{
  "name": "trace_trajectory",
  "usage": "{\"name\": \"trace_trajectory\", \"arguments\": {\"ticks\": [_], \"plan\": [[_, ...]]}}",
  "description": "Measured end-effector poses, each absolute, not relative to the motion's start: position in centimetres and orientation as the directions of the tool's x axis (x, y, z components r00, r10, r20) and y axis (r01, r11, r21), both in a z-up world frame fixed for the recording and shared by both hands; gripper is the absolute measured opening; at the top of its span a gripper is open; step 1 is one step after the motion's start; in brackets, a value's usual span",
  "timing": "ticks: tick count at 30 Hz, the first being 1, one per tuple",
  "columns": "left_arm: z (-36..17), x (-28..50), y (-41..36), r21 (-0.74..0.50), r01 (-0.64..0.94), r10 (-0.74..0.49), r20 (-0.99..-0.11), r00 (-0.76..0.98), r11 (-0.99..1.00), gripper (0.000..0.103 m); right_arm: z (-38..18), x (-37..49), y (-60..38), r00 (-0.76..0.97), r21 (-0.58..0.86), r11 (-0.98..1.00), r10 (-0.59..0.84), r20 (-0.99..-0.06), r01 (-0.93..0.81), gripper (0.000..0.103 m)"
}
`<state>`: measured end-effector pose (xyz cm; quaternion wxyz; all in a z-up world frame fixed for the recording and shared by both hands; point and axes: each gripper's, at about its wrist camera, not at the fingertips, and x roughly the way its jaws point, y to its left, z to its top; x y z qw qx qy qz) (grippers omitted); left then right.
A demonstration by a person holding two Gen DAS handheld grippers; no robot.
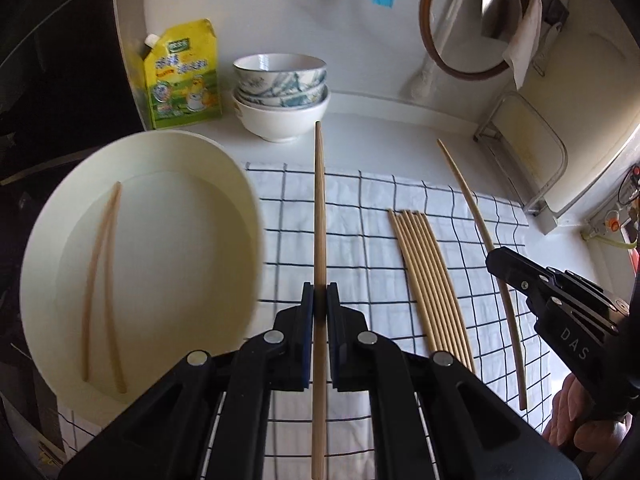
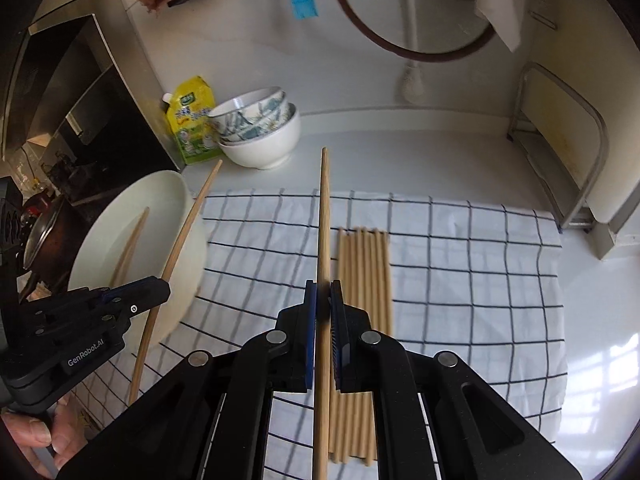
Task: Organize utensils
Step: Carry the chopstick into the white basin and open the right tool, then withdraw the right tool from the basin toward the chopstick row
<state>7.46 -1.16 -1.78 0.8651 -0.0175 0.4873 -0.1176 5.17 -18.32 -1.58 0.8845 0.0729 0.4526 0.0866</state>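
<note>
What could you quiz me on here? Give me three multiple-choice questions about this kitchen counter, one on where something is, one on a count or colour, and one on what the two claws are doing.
1. Where does the bundle of chopsticks lie?
A. in the bowls
B. on the checked cloth
C. in the rack

2. How many chopsticks lie in the cream basin?
A. none
B. two
C. five

3. What are the left gripper and right gripper doing?
A. both open, empty
B. one holds a bowl
C. each shut on one chopstick

Answers: 1 B, the bundle rests flat on the grid pattern. 2 B, a pair lies inside. 3 C, a stick runs between the left's pads, another between the right's.
</note>
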Motion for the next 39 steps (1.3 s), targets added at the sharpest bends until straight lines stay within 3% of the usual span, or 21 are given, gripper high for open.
{"name": "trace_trajectory", "arguments": {"ticks": [12,29,32,37,39], "plan": [[-2.8,10.6,12.6,-0.058,0.057,-0.079,-0.857,0.509,0.997,0.007,-2.5,11.5,-2.4,0.488,0.302,0.917,0.396,-0.778,-0.261,0.007],[-8.1,14.1,17.7,-0.080,0.035,-0.088,-0.904,0.418,0.996,0.008,-7.5,14.9,3.0,0.390,0.263,0.946,0.318,-0.864,-0.191,0.007],[-7.9,13.9,18.1,-0.080,0.022,-0.081,-0.901,0.427,0.997,0.030,-7.1,15.0,2.8,0.405,0.258,0.949,0.311,-0.860,-0.182,0.011],[-7.1,13.6,18.5,-0.081,0.007,-0.076,-0.891,0.447,0.997,0.037,-6.3,14.3,2.4,0.420,0.249,0.952,0.303,-0.855,-0.180,0.011],[-6.6,13.4,18.6,-0.084,0.005,-0.077,-0.887,0.456,0.996,0.044,-5.9,13.9,2.1,0.429,0.248,0.952,0.302,-0.852,-0.178,0.011]]}}
